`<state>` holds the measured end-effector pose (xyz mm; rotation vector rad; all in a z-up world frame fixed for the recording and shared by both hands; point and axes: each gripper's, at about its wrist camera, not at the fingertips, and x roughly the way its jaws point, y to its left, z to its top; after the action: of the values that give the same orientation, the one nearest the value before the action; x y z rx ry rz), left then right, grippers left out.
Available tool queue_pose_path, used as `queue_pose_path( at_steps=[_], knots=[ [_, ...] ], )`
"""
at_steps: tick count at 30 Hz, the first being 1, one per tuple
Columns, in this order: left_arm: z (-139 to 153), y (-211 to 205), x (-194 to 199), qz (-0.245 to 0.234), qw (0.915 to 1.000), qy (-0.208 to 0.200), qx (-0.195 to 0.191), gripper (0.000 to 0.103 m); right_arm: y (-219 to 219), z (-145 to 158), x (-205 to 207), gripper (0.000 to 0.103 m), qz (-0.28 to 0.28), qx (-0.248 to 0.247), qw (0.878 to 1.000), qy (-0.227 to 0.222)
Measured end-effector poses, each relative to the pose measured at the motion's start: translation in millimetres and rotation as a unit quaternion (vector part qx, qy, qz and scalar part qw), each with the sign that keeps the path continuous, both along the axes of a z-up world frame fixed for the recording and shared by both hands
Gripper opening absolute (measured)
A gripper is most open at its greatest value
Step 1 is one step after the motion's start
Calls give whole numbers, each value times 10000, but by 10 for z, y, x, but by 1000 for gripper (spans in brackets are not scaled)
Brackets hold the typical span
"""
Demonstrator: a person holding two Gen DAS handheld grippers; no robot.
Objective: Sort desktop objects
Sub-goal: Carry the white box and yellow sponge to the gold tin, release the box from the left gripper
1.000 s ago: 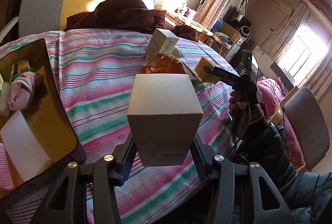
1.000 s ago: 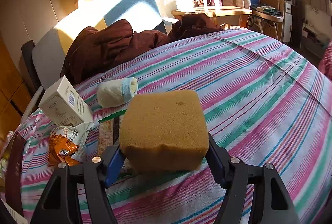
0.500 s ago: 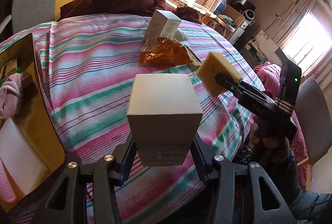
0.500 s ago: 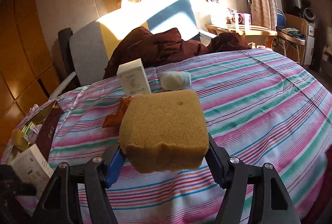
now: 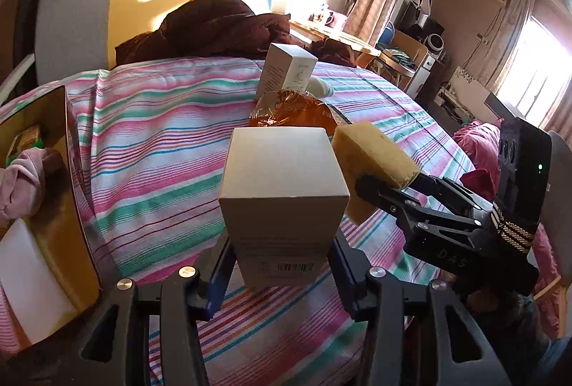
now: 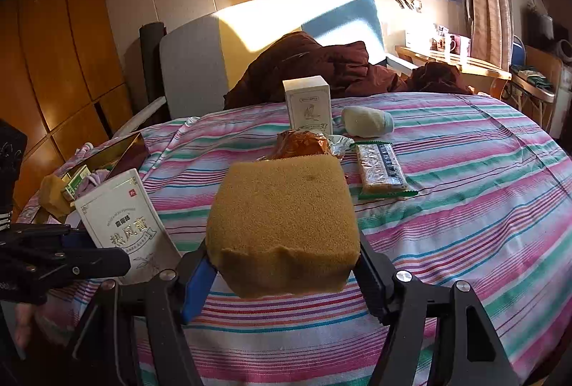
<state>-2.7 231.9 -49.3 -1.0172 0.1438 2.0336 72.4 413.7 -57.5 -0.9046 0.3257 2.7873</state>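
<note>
My left gripper [image 5: 280, 264] is shut on a plain white carton [image 5: 282, 203], held above the striped tablecloth [image 5: 161, 142]. In the right wrist view the same carton [image 6: 121, 225] shows printed lettering at the lower left, with the left gripper [image 6: 89, 250] around it. My right gripper [image 6: 284, 275] is shut on a yellow-brown sponge block [image 6: 282, 221]. From the left wrist, that sponge [image 5: 371, 157] hangs just right of the carton, close beside it. An open golden box [image 5: 73, 207] lies at the left and holds a pink sock [image 5: 21, 178].
Farther back on the table are an upright white carton [image 6: 309, 107], an orange snack bag [image 6: 300, 144], a rolled white sock [image 6: 368, 123] and a green-edged biscuit pack [image 6: 380, 171]. A brown jacket [image 6: 321, 64] lies on the seat behind. A grey chair [image 5: 561, 207] stands at the right.
The right gripper has swung left with the sponge and now sits close beside the carton in the left gripper. The left gripper has shifted slightly. Both grips are unchanged.
</note>
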Motion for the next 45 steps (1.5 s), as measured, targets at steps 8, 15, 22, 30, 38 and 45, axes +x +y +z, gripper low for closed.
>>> queue_pose_path(
  at_steps=[8, 15, 22, 30, 38, 45],
  knots=[
    [-49, -121, 185, 198, 9993, 314, 84, 51, -87, -59, -2, 71, 86, 22, 9999, -49],
    [-17, -238, 280, 314, 9986, 394, 141, 51, -214, -45, 39, 71, 173, 145, 9997, -21],
    [99, -432, 336, 479, 9971, 506, 313, 51, -378, 33, 53, 71, 328, 300, 9990, 79],
    [203, -687, 326, 802, 9938, 633, 430, 51, -549, 93, 36, 71, 534, 291, 9980, 152],
    [263, -991, 210, 1166, 9896, 641, 547, 52, -756, 127, -5, 71, 822, 255, 9961, 185],
    [439, -1136, 242, 1231, 9859, 812, 784, 52, -956, 174, -84, 71, 1124, 349, 9929, 195]
  ],
)
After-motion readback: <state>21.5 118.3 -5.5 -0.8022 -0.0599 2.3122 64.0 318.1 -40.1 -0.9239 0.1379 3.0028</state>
